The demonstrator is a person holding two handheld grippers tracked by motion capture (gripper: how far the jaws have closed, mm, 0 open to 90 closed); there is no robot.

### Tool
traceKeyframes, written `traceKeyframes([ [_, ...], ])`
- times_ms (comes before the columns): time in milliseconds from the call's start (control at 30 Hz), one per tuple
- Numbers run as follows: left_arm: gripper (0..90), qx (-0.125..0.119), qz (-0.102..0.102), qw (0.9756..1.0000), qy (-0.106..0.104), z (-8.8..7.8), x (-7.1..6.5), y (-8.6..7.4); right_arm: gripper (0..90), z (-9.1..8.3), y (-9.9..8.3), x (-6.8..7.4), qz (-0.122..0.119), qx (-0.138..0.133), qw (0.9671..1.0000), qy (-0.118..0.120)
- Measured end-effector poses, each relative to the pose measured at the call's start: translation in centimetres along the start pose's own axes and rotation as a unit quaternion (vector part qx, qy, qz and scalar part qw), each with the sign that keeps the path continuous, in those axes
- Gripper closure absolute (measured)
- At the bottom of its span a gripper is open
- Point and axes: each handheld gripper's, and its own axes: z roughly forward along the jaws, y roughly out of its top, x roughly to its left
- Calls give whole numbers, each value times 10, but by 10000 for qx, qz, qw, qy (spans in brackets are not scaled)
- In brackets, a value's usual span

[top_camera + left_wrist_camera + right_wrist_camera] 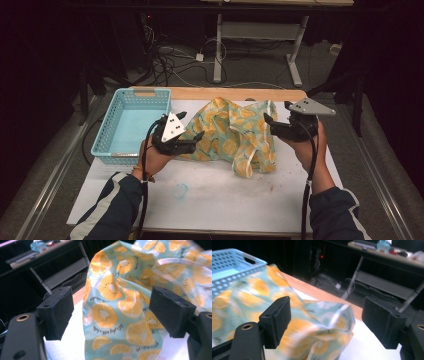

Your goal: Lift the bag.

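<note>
Fruit-print bag (235, 135) crumpled mid-worktop (220, 195), just beside blue basket (131, 125). Left claw (192, 137) and right claw (267, 120) both spread apart, flanking it, nothing gripped. Probable step: pinch opposite edges; close on single layers, then lift evenly.

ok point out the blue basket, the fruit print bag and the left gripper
blue basket (131, 95): high view, far rim.
fruit print bag (235, 135): high view, middle of the crumpled fabric.
left gripper (191, 126): high view, midway between its fingertips.
</note>
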Motion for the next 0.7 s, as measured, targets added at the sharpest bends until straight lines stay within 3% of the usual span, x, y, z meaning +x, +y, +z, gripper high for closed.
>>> traceKeyframes([
  [200, 193, -38, 26, 10000, 6, -16, 2, -20, 191, -9, -20, 18, -184, 0, 9995, 247],
  [367, 193, -2, 91, 9999, 86, -30, 1, -35, 172, -19, -40, 24, -48, -163, 9992, 353],
  [533, 193, 33, 151, 9996, 256, -43, -2, -50, 156, -27, -59, 26, 3, -114, 9994, 316],
  [700, 193, 94, 182, 9994, 288, -55, -6, -64, 160, -39, -75, 28, -25, -171, 9995, 264],
])
